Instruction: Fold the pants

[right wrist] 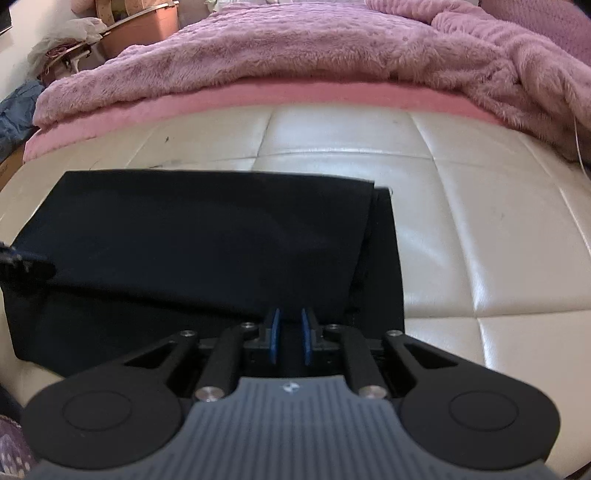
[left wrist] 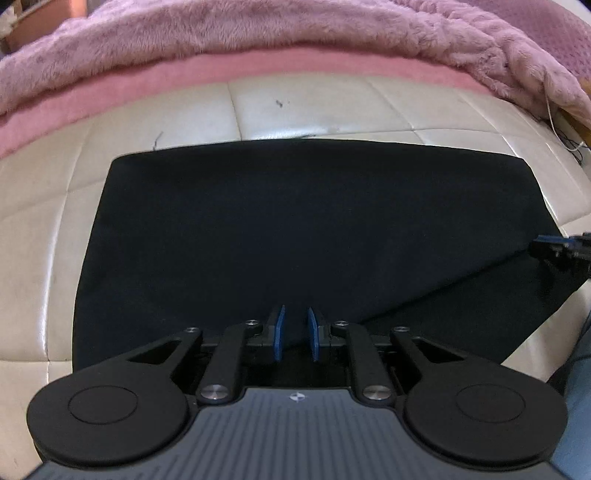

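Black pants (left wrist: pixel 288 221) lie folded on a cream quilted leather surface (left wrist: pixel 314 107). The near edge of the top layer is lifted. My left gripper (left wrist: pixel 295 325) is shut on that near edge toward the left. My right gripper (right wrist: pixel 290 325) is shut on the same edge toward the right, and the pants (right wrist: pixel 207 236) rise as a flap over a lower layer (right wrist: pixel 384 258). The right gripper also shows at the right edge of the left wrist view (left wrist: pixel 561 247). The left gripper shows at the left edge of the right wrist view (right wrist: pixel 22 264).
A fluffy pink blanket (right wrist: pixel 332 51) over a pink sheet (right wrist: pixel 258 96) runs along the far side. A brown bin (right wrist: pixel 144 26) and clutter stand at the back left. Blue cloth (right wrist: pixel 14 110) lies at the left edge.
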Action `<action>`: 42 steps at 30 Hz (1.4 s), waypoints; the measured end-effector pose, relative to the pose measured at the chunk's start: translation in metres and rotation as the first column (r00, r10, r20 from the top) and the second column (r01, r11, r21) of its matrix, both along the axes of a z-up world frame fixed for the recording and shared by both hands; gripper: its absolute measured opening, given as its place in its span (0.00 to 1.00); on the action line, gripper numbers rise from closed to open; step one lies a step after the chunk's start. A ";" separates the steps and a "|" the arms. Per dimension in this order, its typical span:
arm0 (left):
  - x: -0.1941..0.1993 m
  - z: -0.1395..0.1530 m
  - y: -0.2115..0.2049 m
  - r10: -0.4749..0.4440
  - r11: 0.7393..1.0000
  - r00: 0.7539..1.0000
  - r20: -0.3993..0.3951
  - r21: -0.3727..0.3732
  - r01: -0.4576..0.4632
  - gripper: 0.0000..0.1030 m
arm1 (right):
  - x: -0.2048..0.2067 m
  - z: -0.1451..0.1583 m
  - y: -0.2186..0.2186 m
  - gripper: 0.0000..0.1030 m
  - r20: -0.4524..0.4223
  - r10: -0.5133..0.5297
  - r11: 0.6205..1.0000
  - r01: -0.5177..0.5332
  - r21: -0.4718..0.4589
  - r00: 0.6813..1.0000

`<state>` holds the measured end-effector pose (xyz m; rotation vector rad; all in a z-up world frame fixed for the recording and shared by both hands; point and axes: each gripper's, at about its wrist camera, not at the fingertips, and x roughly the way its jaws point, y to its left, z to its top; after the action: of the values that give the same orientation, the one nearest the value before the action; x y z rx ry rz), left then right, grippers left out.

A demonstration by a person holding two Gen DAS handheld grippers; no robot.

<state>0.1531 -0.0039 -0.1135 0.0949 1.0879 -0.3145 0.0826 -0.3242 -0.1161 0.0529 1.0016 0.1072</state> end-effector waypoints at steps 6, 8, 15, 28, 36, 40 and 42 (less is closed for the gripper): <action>0.008 0.015 0.002 0.016 0.999 1.000 -0.006 -0.046 -0.016 0.18 | 0.004 0.008 -0.016 0.14 -0.006 -0.021 0.996 0.021 0.092 1.000; 0.010 0.019 -0.003 0.011 0.997 1.000 -0.005 -0.071 -0.011 0.18 | -0.002 0.016 -0.029 0.34 0.011 -0.040 0.987 0.038 0.154 0.999; 0.030 0.017 -0.042 -0.052 0.991 0.999 0.005 -0.121 0.053 0.18 | 0.017 0.013 -0.101 0.46 -0.050 -0.122 0.918 0.132 0.374 0.991; 0.046 -0.002 -0.090 -0.132 0.989 0.990 -0.057 -0.075 0.128 0.18 | 0.050 -0.042 -0.164 0.48 -0.324 -0.148 0.696 0.331 0.637 0.934; 0.047 -0.003 -0.092 -0.124 0.990 0.990 -0.063 -0.071 0.120 0.18 | 0.076 -0.051 -0.169 0.63 -0.338 -0.009 0.666 0.258 0.700 0.941; 0.047 -0.003 -0.094 -0.123 0.991 0.990 -0.064 -0.064 0.119 0.18 | 0.086 -0.051 -0.169 0.39 -0.327 0.021 0.682 0.226 0.695 0.945; 0.047 -0.003 -0.094 -0.126 0.991 0.990 -0.067 -0.061 0.122 0.18 | 0.095 -0.041 -0.165 0.38 -0.295 0.047 0.755 0.160 0.636 0.954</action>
<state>0.2006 -0.0980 -0.1164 0.1017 1.1446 -0.4629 0.1772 -0.4893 -0.1570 0.7732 1.2209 0.4057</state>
